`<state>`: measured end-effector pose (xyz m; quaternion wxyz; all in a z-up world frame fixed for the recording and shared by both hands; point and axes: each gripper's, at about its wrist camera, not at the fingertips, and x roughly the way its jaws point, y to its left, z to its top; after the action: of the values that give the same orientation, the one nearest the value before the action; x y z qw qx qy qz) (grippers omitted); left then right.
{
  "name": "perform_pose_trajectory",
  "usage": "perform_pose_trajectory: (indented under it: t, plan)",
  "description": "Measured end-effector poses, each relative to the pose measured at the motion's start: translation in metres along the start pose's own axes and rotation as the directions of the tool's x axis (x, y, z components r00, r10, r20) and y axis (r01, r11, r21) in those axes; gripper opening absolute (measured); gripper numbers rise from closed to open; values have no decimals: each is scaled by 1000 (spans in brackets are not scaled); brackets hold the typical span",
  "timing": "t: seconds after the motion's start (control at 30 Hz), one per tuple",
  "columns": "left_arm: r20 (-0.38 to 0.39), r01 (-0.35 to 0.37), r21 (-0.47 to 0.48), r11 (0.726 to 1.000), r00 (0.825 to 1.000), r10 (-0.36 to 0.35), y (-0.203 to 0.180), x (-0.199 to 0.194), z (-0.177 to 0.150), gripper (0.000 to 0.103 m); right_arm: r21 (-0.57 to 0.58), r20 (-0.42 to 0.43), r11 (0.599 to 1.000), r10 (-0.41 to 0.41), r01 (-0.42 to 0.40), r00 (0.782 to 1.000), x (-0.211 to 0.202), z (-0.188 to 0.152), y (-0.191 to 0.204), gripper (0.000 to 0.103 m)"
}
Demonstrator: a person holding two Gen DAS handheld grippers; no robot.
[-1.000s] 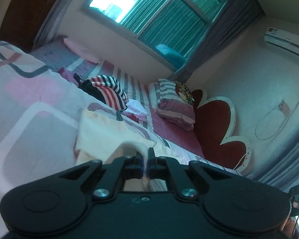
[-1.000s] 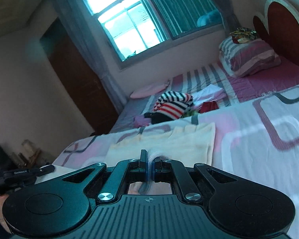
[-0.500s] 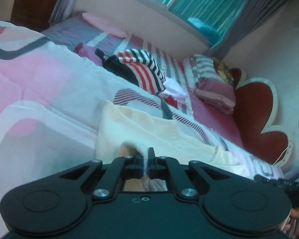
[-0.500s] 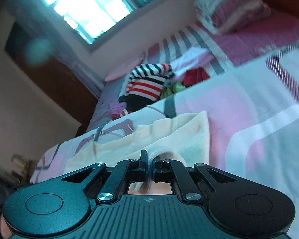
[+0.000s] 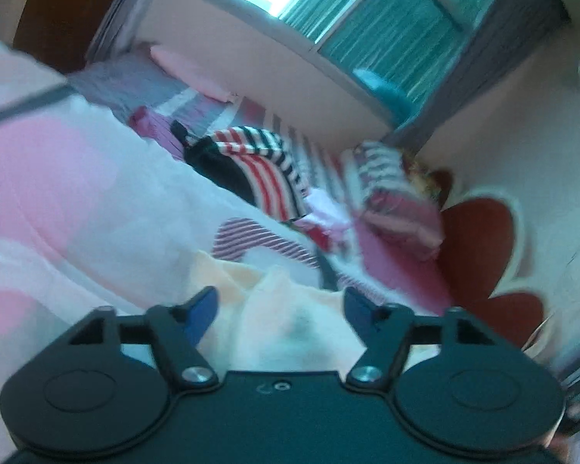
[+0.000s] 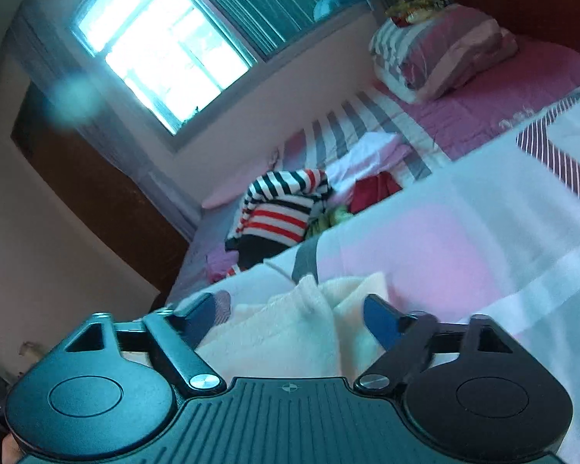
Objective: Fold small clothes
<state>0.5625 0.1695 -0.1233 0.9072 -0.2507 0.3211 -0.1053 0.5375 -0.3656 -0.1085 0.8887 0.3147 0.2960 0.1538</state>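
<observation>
1. Cream garment (image 5: 286, 309): spread low on the pink-and-white quilt (image 5: 96, 201), dead ahead at 12 o'clock of both wrist cameras. Also seen from the right wrist (image 6: 290, 332), with a soft ridge of cloth running up the middle. Probably one layer laid over another, so a fold put down rather than one in the air.
2. Left tongs (image 5: 280, 299): spread wide, having just been opening, blue pads either side of a raised hump of the garment and pressing on nothing. Likely let go here so that the cloth settles where it was laid.
3. Right tongs (image 6: 292, 307): likewise wide and just opened, with the ridge standing between the pads but not pinched. Pointed shallowly down at the bed, which suits setting an edge down flat.
4. Whether the two tongs sit at matching corners of the garment: cannot tell, since neither camera shows the other tool.
5. Heap of other clothes, topped by a red, white and black striped top (image 6: 282, 208): beyond the quilt's far edge, at 12 o'clock from the right wrist and 12 to 1 o'clock from the left. Well apart from the garment, probably the waiting pile kept clear of the folding space.
6. Striped pillow (image 6: 444, 58) at 1 o'clock, against the red headboard (image 5: 479, 255); bright window (image 6: 162, 54) at 11 o'clock.
</observation>
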Motion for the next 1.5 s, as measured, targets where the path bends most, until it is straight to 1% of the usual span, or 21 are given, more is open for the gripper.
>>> perform_pose_trajectory:
  t: [0.07,0.27,0.33,0.37,0.4,0.43,0.67,0.73,0.87,0.9,0.97,1.0,1.07,1.1,1.13,1.17,1.2,1.27,1.37,1.43,1.5]
  plan:
    - [-23,-44,96,994,999,46,-7,2,-1,61,-63,-17,998,-22,20,1000,-1,-1,5,59]
    - [-75,-87,302,949,991,115,-31,13,-14,33,-241,-91,967,-102,77,991,19,-19,23,43]
    - [-67,-117,360,925,986,151,-38,17,-19,21,-300,-99,948,-144,108,985,32,-31,29,26]
    - [-59,-126,380,916,985,160,-41,17,-21,18,-337,-93,932,-172,131,981,39,-36,31,24]
    - [-50,-127,391,911,986,159,-43,17,-23,9,-371,-85,917,-193,149,978,43,-40,34,17]
    - [-42,-128,396,909,987,157,-44,17,-24,3,-387,-83,909,-198,151,977,45,-43,36,5]
    - [60,-126,385,914,992,112,-51,2,-17,2,-414,-11,895,-184,163,983,32,-49,42,2]
    - [79,-135,400,907,990,113,-55,2,-16,2,-415,12,895,-171,161,985,25,-44,44,2]
    - [73,-150,416,897,989,132,-59,14,-18,2,-417,29,890,-192,186,981,24,-38,43,2]
    - [54,-163,419,893,986,155,-57,21,-20,2,-416,18,884,-229,216,973,30,-39,40,2]
    - [8,-184,419,889,980,199,-52,33,-25,5,-421,-7,855,-338,304,941,46,-46,32,2]
    - [16,-183,407,895,981,193,-51,32,-25,10,-412,0,860,-332,303,943,46,-48,30,3]
    - [31,-230,393,890,971,237,-53,25,-19,36,-391,4,861,-352,326,936,44,-46,34,10]
    - [75,-271,401,875,962,263,-58,17,-19,52,-390,30,852,-369,351,929,40,-44,39,22]
    - [120,-283,417,863,959,256,-65,8,-20,58,-399,74,840,-370,367,926,33,-44,45,24]
    - [141,-263,433,862,965,223,-74,0,-21,61,-414,96,846,-325,335,941,27,-45,54,24]
    - [121,-212,440,872,977,176,-86,-2,-24,68,-419,82,859,-285,293,955,28,-47,64,26]
    - [50,-121,484,867,993,110,-113,5,-34,70,-467,9,859,-233,210,972,45,-58,90,29]
    - [-23,-38,579,814,998,63,-152,19,-58,70,-535,-78,839,-167,100,983,70,-83,126,29]
    - [-33,-48,594,803,996,83,-158,27,-70,62,-555,-119,830,-149,59,982,83,-97,138,29]
    - [-62,-54,589,806,992,112,-147,36,-76,68,-547,-142,834,-172,68,975,93,-103,133,29]
